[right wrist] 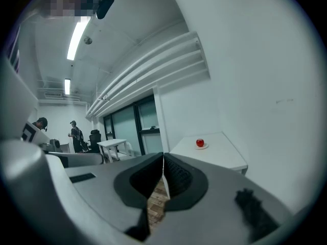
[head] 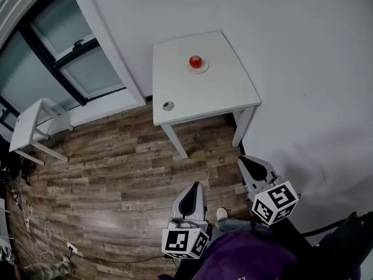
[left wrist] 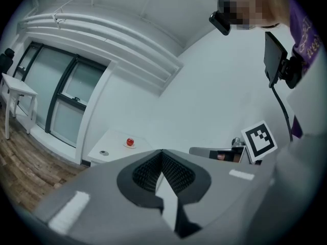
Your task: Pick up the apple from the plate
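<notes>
A red apple (head: 196, 61) sits on a small white plate (head: 199, 69) near the far side of a white square table (head: 221, 92) in the room's corner. The apple (left wrist: 130, 142) shows small and far off in the left gripper view, and the apple (right wrist: 200, 143) likewise in the right gripper view. My left gripper (head: 190, 196) hovers over the wooden floor, well short of the table, jaws together with nothing between them. My right gripper (head: 251, 167) is to its right, just off the table's near right leg, also shut and empty.
A small round grey object (head: 168, 105) lies near the table's front left corner. A second white table (head: 29, 125) stands at the left by the glass doors (head: 64, 51). Cables (head: 41, 232) trail over the floor at lower left. White walls enclose the table's corner.
</notes>
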Demonstrator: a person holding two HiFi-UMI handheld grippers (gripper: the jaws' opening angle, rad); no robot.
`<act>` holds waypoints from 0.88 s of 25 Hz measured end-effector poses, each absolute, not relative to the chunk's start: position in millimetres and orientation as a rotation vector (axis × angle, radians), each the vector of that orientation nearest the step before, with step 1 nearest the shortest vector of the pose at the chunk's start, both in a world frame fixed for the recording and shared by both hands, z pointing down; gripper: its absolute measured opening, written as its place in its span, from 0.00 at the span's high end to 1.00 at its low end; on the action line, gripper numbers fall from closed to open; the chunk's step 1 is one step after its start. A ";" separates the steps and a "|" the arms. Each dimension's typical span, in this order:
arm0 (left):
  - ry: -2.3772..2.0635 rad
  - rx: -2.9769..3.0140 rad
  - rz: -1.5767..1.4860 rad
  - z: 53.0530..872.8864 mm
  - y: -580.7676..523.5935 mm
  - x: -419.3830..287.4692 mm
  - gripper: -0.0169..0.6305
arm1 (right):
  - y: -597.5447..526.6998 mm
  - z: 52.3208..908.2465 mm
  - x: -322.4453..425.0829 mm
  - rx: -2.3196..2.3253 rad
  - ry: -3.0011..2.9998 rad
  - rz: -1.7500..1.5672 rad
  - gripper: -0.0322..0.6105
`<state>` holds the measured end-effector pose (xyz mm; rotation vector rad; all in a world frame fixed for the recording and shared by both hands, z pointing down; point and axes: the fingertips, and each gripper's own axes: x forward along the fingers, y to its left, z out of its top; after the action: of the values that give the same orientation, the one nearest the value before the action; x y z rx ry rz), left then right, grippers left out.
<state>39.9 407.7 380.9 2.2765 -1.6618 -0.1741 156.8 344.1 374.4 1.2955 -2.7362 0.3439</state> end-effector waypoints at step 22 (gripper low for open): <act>-1.656 2.260 -0.162 389.7 294.3 20.8 0.96 | 231.6 384.6 139.4 1.278 -2.746 0.391 0.93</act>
<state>20.8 294.3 389.7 2.2599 -1.6564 -0.1624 139.4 231.6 384.6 1.2780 -2.7457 0.3908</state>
